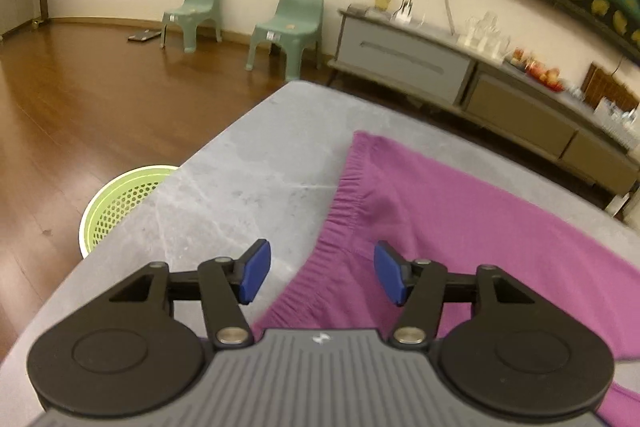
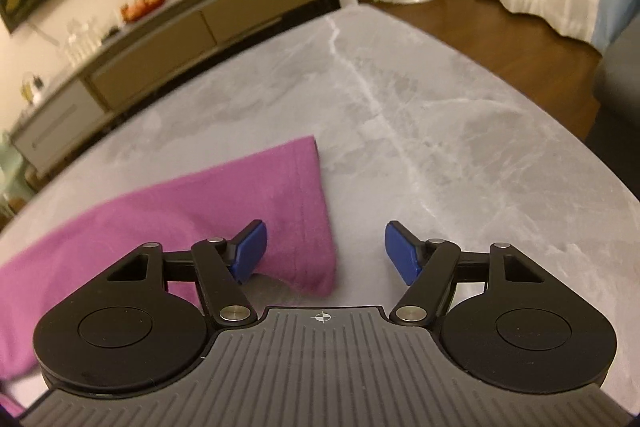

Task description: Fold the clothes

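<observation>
Here, purple garment (image 1: 460, 227) flat on grey table (image 1: 248, 179), ribbed waistband showing

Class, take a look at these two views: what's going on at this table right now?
A person with hand-held tongs is folding purple trousers on a grey marble table. Both tongs are open and hold nothing. The left tongs hover over the elastic waistband; the right tongs hover by the hemmed leg end. The trousers lie flat.
</observation>
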